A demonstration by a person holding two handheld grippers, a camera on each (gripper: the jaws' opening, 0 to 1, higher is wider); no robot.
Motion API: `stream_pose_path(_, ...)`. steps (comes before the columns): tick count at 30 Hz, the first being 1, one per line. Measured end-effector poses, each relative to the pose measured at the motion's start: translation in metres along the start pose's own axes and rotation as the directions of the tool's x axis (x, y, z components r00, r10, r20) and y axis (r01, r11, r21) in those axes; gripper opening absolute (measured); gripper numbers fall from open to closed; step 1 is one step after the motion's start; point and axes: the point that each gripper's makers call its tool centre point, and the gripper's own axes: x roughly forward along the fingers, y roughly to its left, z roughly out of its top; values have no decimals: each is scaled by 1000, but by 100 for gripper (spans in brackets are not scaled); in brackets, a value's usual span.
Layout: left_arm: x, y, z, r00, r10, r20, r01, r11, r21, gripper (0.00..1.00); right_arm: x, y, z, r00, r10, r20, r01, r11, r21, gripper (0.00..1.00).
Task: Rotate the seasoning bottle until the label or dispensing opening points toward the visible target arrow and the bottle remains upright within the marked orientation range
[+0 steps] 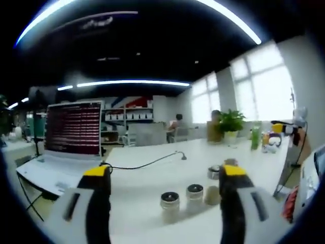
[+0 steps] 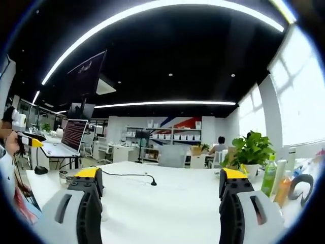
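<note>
Several small seasoning jars stand on the white table point(image 1: 152, 188) in the left gripper view. A pale jar with a dark lid point(image 1: 169, 205) is nearest, a second one point(image 1: 194, 195) stands just right of it, and a metal-topped one point(image 1: 214, 173) is farther back. My left gripper point(image 1: 163, 173) hovers above the table before them, open, with nothing between its yellow-tipped jaws. My right gripper point(image 2: 161, 174) is open too and holds nothing; it is raised over the table point(image 2: 167, 203). The left gripper point(image 2: 29, 141) shows at the far left of the right gripper view, held by a hand.
An open laptop point(image 1: 71, 133) stands on the left with a black cable point(image 1: 147, 163) running across the table. A potted plant point(image 2: 251, 150), a green bottle point(image 2: 269, 175) and other bottles crowd the table's far right. People sit at desks behind.
</note>
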Motion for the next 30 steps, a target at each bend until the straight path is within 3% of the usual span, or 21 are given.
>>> stream_pose_path(4, -1, -5, 4, 1000, -16, 14, 16, 1000, 12, 97, -4, 10, 6, 999, 32, 4, -32, 999, 5, 99)
stream_pose_path(9, -4, -2, 4, 1000, 6, 12, -6, 1000, 18, 100, -13, 13, 20, 998, 32, 45, -34, 998, 45, 99)
stream_pose_path(12, -7, 2, 5, 1000, 26, 12, -26, 1000, 15, 100, -19, 16, 17, 998, 56, 7, -56, 998, 24, 99)
stream_pose_path(15, -10, 2, 5, 999, 34, 4, -34, 999, 24, 100, -25, 11, 22, 997, 77, 29, -79, 995, 69, 97)
stream_pose_path(25, -16, -7, 7, 1000, 24, 3, -24, 999, 26, 99, -32, -15, 12, 999, -17, -31, 19, 998, 61, 98)
stream_pose_path(30, -20, -8, 8, 1000, 22, 10, -22, 1000, 14, 99, -26, -14, 4, 999, -3, -50, 7, 996, 88, 98)
